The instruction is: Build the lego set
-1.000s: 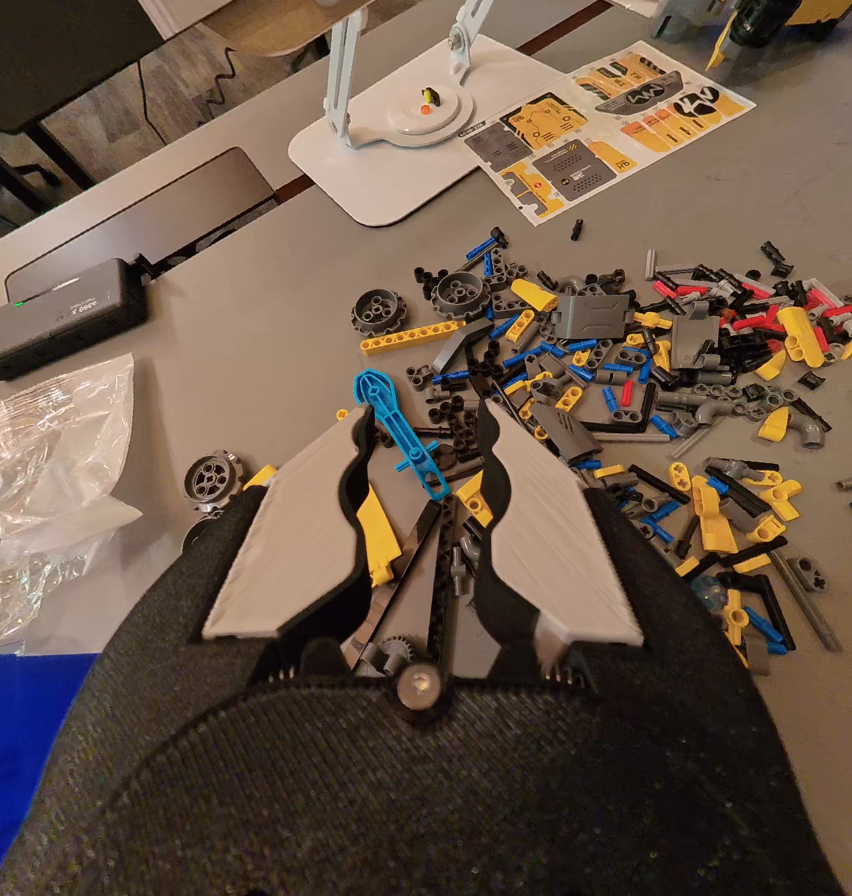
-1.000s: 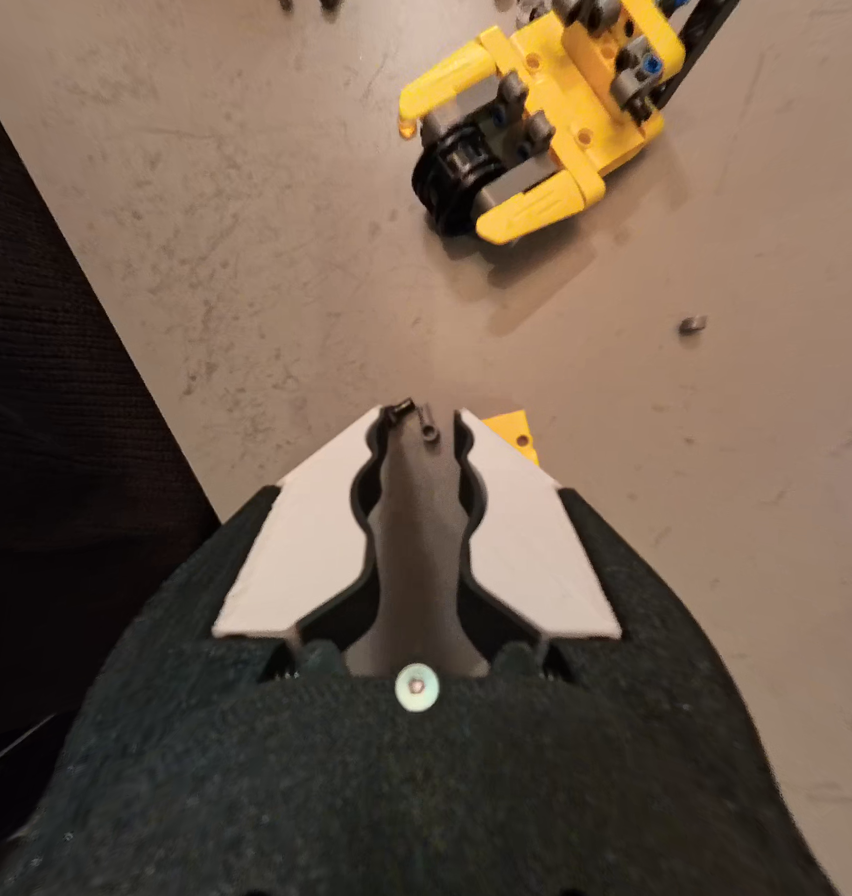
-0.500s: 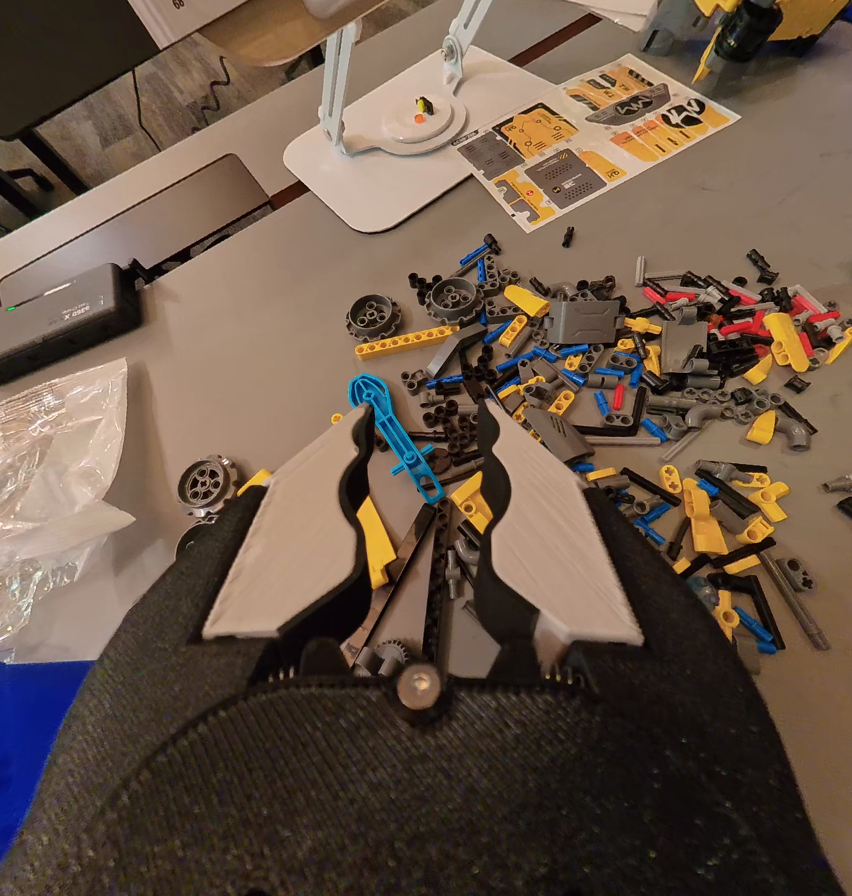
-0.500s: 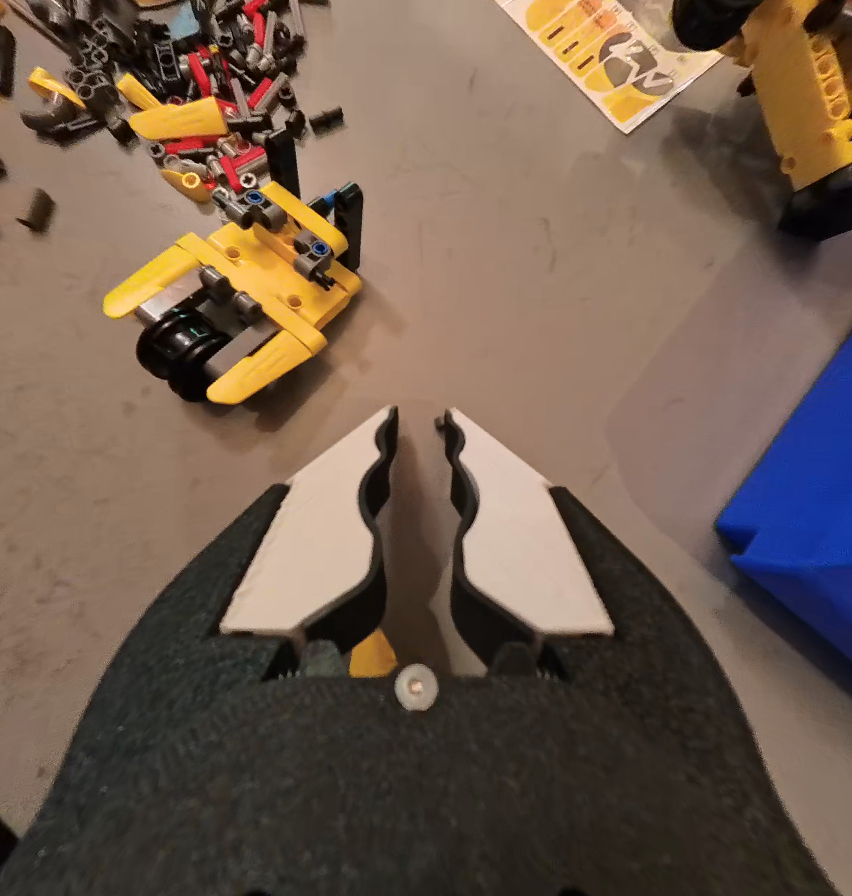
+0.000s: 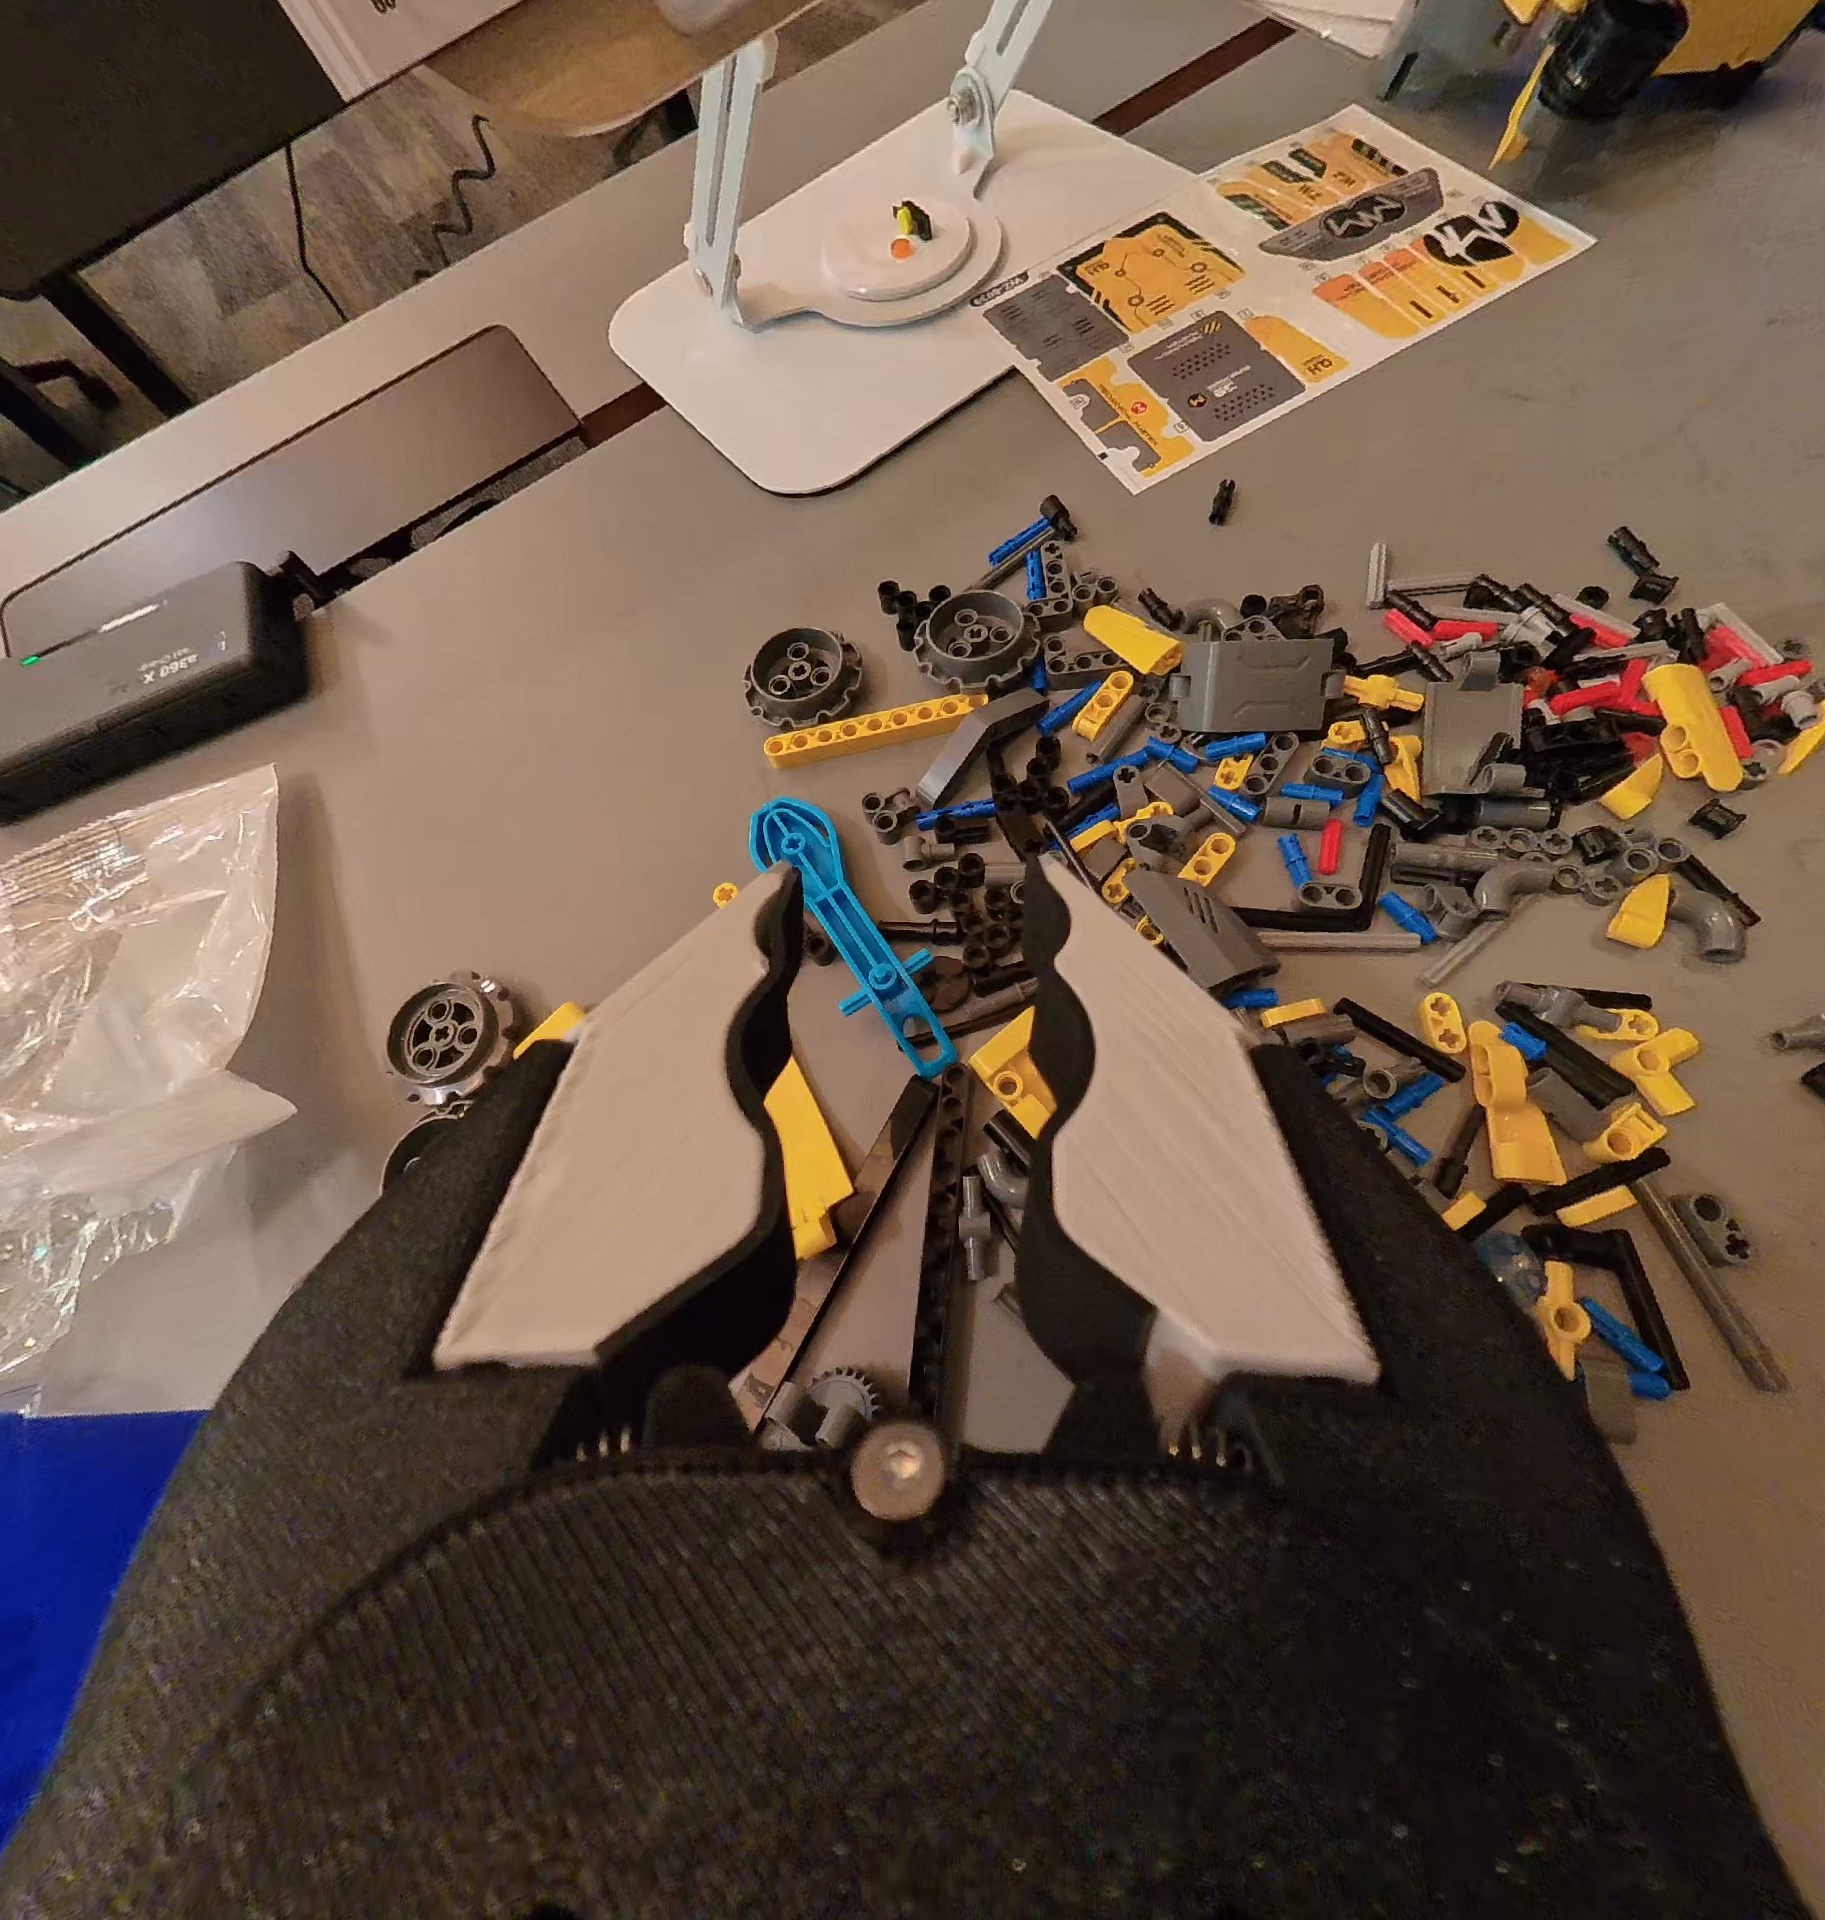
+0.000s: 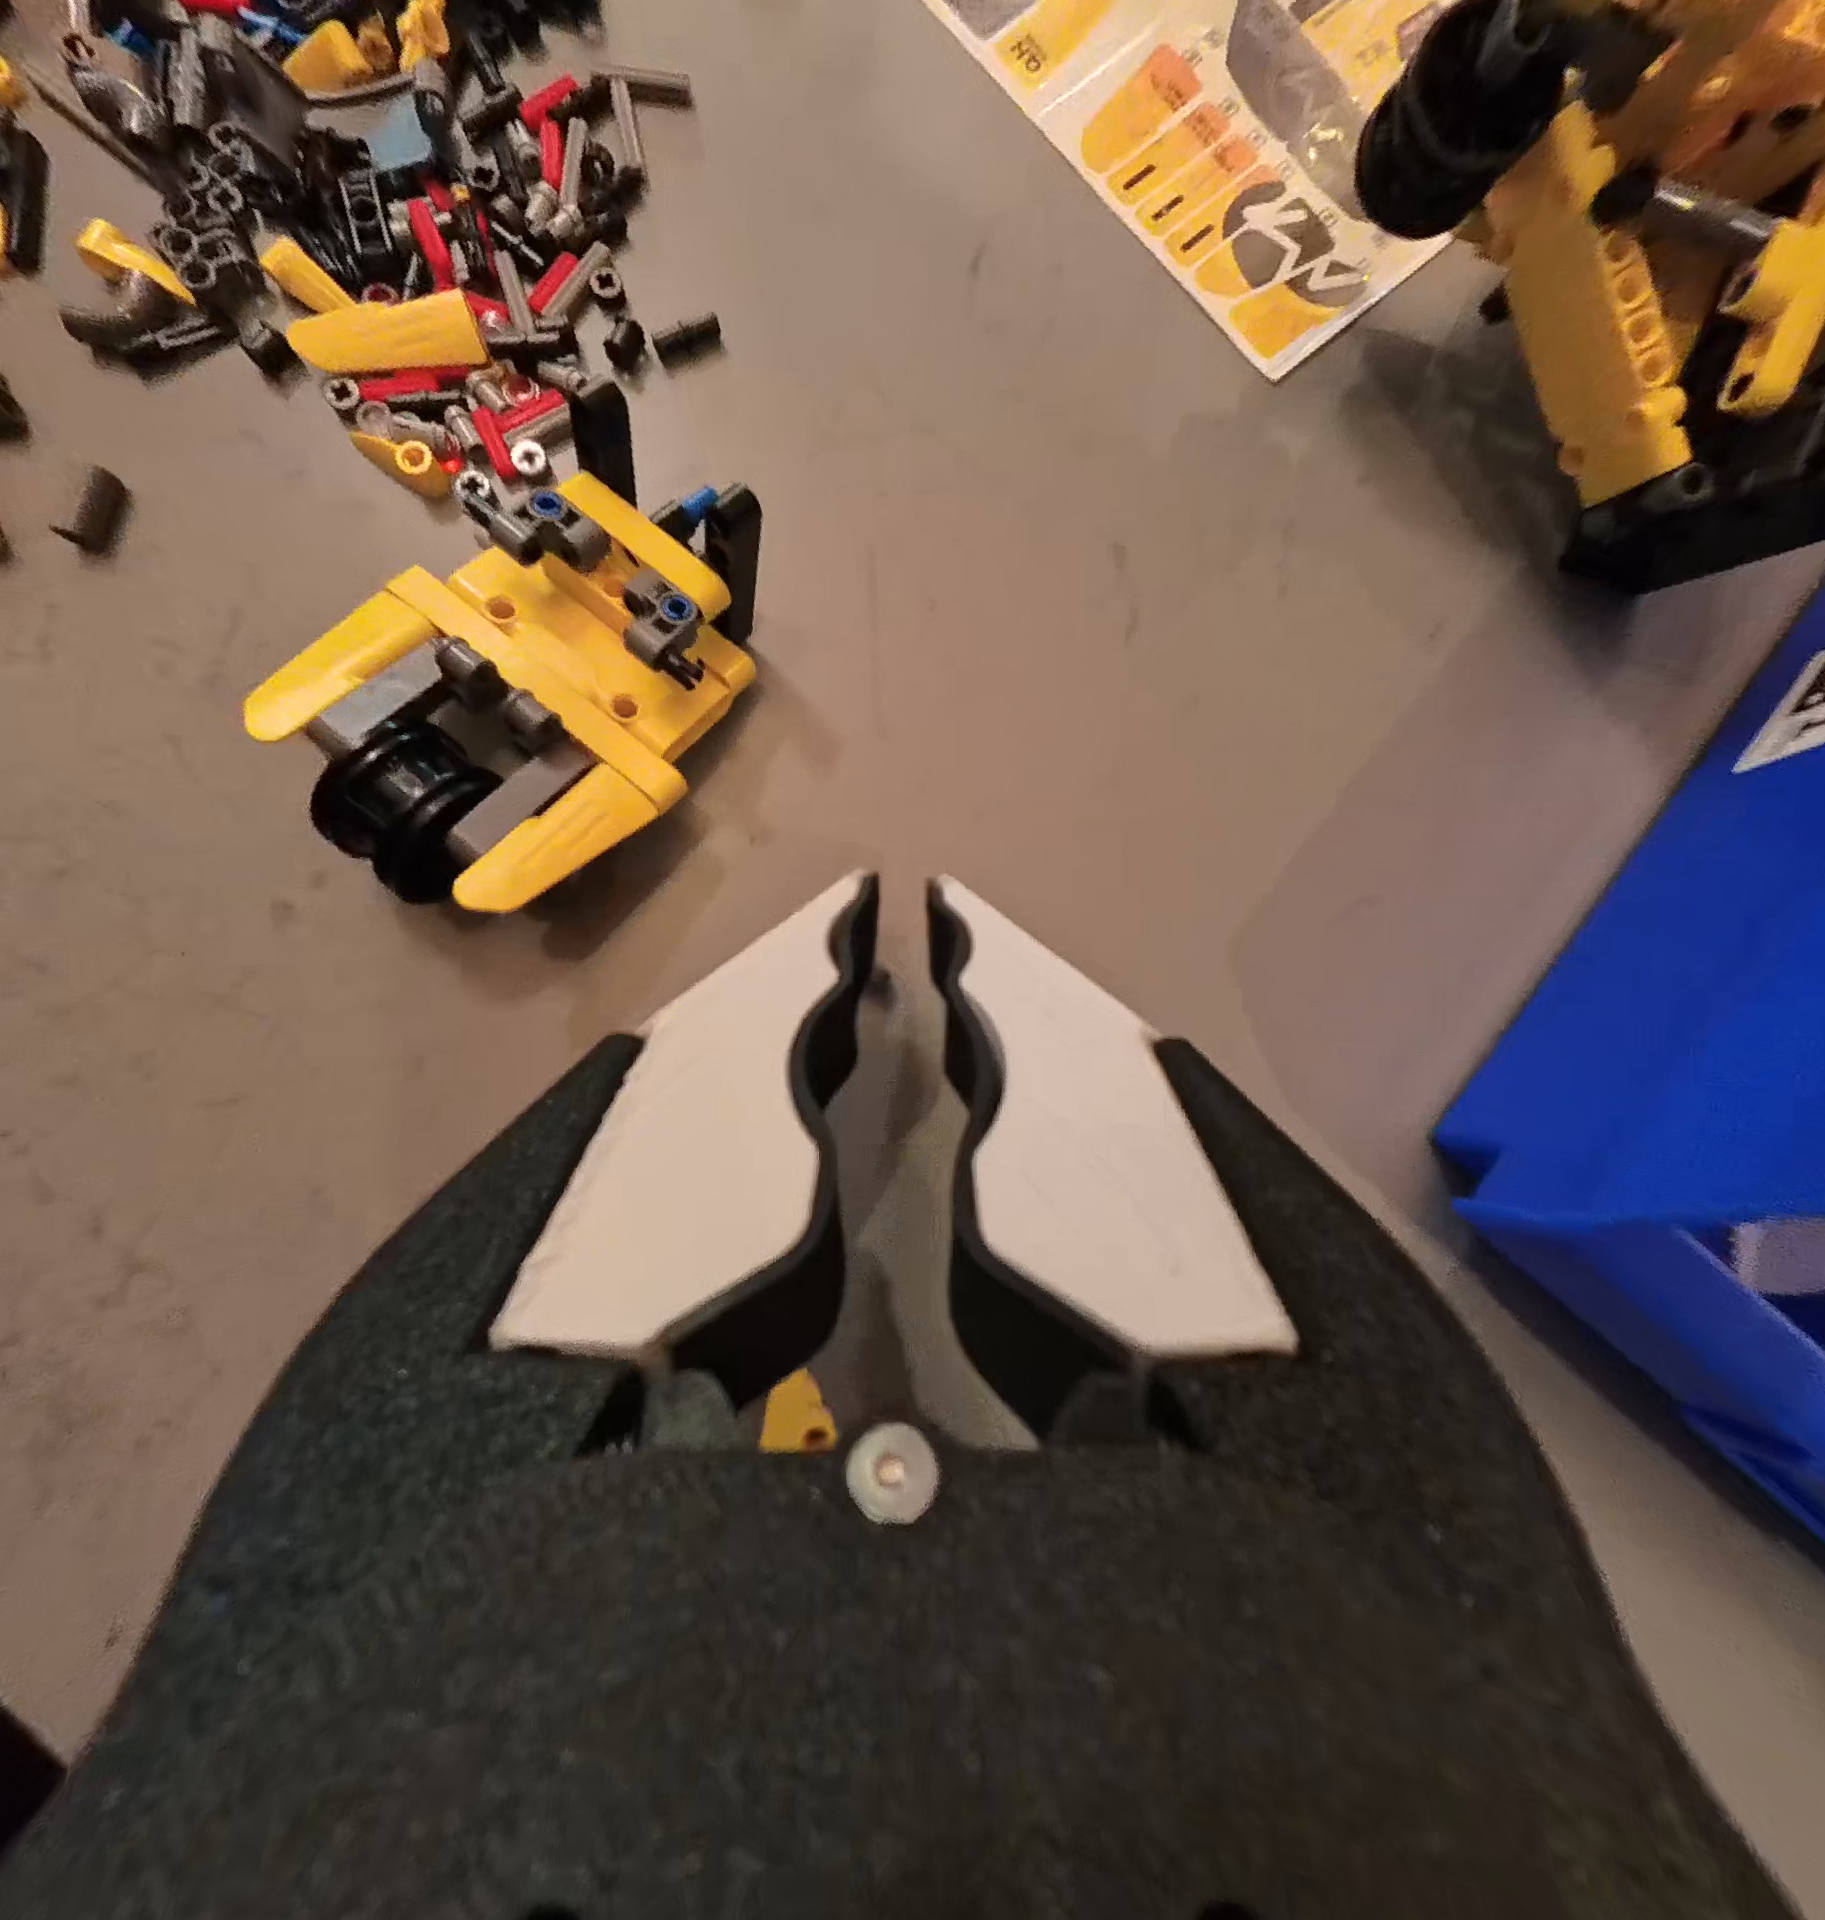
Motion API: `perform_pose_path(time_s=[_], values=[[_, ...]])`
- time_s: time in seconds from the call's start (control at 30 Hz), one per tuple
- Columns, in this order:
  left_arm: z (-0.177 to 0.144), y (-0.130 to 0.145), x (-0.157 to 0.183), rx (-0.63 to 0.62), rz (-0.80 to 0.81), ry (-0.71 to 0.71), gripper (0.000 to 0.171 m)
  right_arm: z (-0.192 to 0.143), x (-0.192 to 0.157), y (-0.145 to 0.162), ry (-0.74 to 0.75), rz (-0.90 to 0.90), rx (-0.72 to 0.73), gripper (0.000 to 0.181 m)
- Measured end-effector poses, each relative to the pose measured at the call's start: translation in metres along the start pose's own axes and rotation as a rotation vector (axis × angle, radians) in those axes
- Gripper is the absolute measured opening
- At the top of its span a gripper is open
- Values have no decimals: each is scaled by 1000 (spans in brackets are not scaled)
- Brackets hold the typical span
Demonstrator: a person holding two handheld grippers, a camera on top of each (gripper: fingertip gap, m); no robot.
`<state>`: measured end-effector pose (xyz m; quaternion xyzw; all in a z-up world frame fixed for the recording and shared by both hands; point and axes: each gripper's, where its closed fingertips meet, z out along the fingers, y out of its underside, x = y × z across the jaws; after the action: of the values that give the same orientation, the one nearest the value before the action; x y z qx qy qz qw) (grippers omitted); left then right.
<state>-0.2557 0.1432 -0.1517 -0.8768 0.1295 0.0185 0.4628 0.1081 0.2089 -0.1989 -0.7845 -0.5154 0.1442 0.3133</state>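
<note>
My left gripper [image 5: 910, 883] is open and empty, low over the near edge of a pile of loose building pieces [image 5: 1303, 790]. A light-blue lever-shaped piece [image 5: 856, 956] lies between its fingertips, with black beams [image 5: 939, 1164] and a yellow panel [image 5: 809, 1153] below the jaws. My right gripper [image 6: 900, 885] has its jaws almost together, with a small dark pin [image 6: 882, 979] just behind the tips. It hovers over bare grey table [image 6: 1043, 623]. A yellow sub-assembly with a black wheel [image 6: 513, 696] lies to its front left. A small yellow piece [image 6: 799, 1413] shows under the jaws.
A larger yellow model [image 6: 1614, 270] and a sticker sheet [image 6: 1199, 177] are at the far right. A blue bin [image 6: 1718, 1039] stands at the right. In the left wrist view, a white stand base [image 5: 835, 405], a black device [image 5: 129, 707], clear plastic bags [image 5: 87, 1039] and grey wheel hubs [image 5: 451, 1039] lie about. My hands' fingertips stand some 40 centimetres from each other. The larger yellow model [image 6: 1614, 270] lies around 20 centimetres away from my right fingertips.
My right gripper has swung away from the table's near edge towards the yellow sub-assembly and the blue bin, and its jaws have narrowed. My left gripper has barely shifted.
</note>
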Motion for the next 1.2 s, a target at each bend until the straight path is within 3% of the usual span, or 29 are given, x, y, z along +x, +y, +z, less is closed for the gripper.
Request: perform_pose_path(time_s=[0.17,0.23,0.27,0.57,0.67,0.77,0.93,1.1,1.2], values=[[-2,-3,1,15,-2,4,40,2,-4,24,-31,8,-95,17],[-2,-4,1,18,-1,6,40,7,-7,29,-51,6,-103,9],[-2,-4,1,18,-1,6,40,8,-8,29,-52,1,-91,0],[-3,-3,-1,22,-10,3,40,3,-6,9,-51,-21,-37,0],[-3,-3,-1,22,-8,4,40,2,-5,12,-63,-7,-45,16],[-3,-3,0,19,-7,6,40,7,-11,18,-96,19,-61,20],[-3,-3,0,17,-6,5,40,11,-6,20,-60,-14,-74,5],[-3,-4,-1,24,-11,7,40,-4,-13,-18,-89,-14,58,5],[-2,-3,0,17,-7,8,40,-6,-50,-62,-177,-38,151,5]])
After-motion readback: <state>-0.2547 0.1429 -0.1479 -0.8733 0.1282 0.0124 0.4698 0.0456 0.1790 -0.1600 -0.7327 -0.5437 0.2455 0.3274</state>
